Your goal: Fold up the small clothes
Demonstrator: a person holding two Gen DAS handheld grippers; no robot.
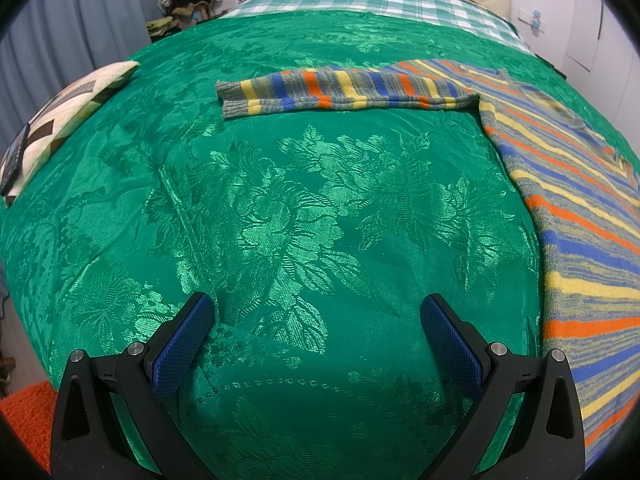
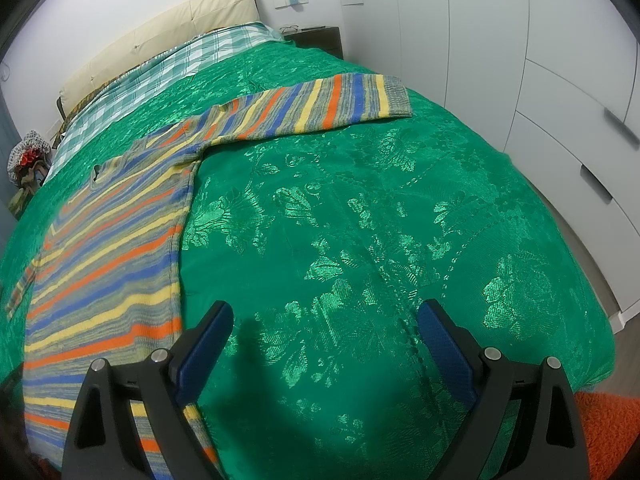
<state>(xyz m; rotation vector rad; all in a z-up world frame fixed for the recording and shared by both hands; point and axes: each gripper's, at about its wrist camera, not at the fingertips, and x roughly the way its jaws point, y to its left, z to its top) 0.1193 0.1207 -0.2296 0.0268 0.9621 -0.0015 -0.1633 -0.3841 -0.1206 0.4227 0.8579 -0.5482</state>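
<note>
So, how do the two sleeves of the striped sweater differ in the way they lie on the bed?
The left sleeve points straight out toward the patterned cushion; the right sleeve points out toward the white drawers. In the views shown, the left sleeve appears doubled, with two cuff edges showing, while the right sleeve lies single and flat. Both have the same stripes and grey cuffs, and neither gripper touches them.
</note>
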